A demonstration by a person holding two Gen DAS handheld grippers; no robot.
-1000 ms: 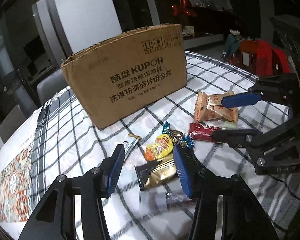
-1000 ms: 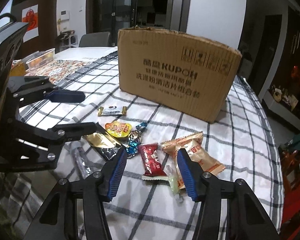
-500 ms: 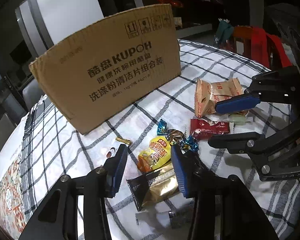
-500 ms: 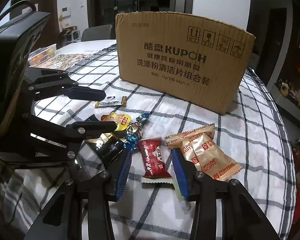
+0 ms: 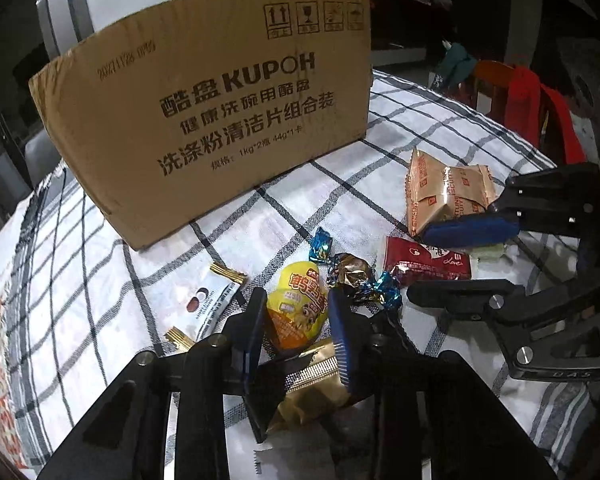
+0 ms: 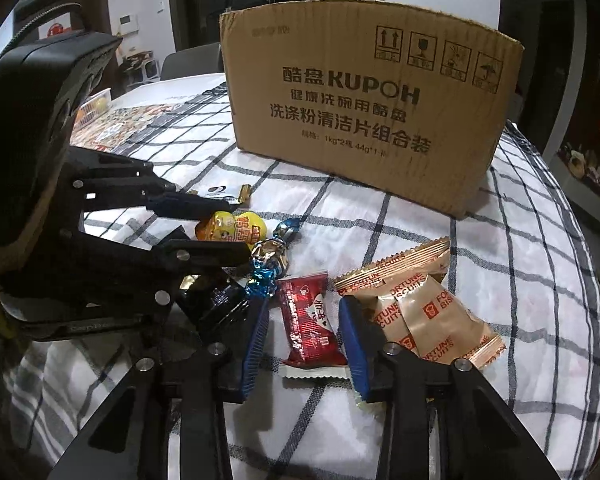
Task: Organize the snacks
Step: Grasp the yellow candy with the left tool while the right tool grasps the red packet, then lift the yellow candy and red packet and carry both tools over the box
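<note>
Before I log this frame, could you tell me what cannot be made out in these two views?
- Box contents: both views show only its outer wall.
- Gold packet: left view, mostly hidden by the left gripper's fingers.
- Pale green sweet: left view, largely hidden behind the right gripper; print unreadable.
- Red packet: right view, whether the closing fingers already press on it.
- White sachet: right view, mostly hidden by the left gripper.

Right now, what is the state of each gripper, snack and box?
left gripper, just closing around yellow pouch; grip unclear.
right gripper, just closing, red packet between, not yet pressed.
cardboard box, upright; top not visible.
biscuit packs, sealed, lying flat.
foil candy, wrapped.
</note>
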